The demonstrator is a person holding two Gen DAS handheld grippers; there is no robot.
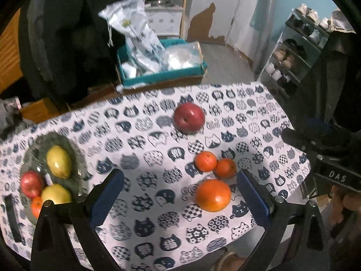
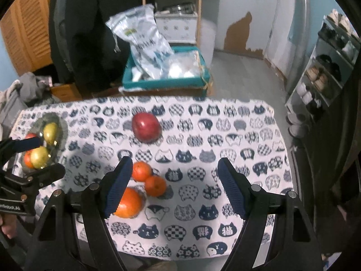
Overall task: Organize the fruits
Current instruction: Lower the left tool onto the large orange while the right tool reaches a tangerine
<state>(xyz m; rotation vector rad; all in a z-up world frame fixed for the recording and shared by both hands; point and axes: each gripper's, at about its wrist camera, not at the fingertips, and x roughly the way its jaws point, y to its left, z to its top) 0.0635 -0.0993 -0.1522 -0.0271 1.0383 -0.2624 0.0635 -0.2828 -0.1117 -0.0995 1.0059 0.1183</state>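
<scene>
A glass plate (image 1: 74,155) at the table's left holds two yellow pears (image 1: 59,161), a red apple (image 1: 31,184) and a small orange. Loose on the cat-print cloth lie a red apple (image 1: 189,117), two mandarins (image 1: 205,160) and a large orange (image 1: 213,195). My left gripper (image 1: 180,194) is open and empty above the cloth, with the large orange just inside its right finger. My right gripper (image 2: 174,188) is open and empty; the large orange (image 2: 129,203) and mandarins (image 2: 155,185) lie by its left finger, the red apple (image 2: 146,127) farther back and the plate (image 2: 62,122) at far left.
The table's far edge (image 2: 158,99) drops to the floor, where a teal box (image 2: 167,83) holds plastic bags. A shoe rack (image 1: 291,61) stands at the right. The right gripper's body (image 1: 327,158) shows at the right of the left view; the left gripper's body (image 2: 27,176) shows at the left of the right view.
</scene>
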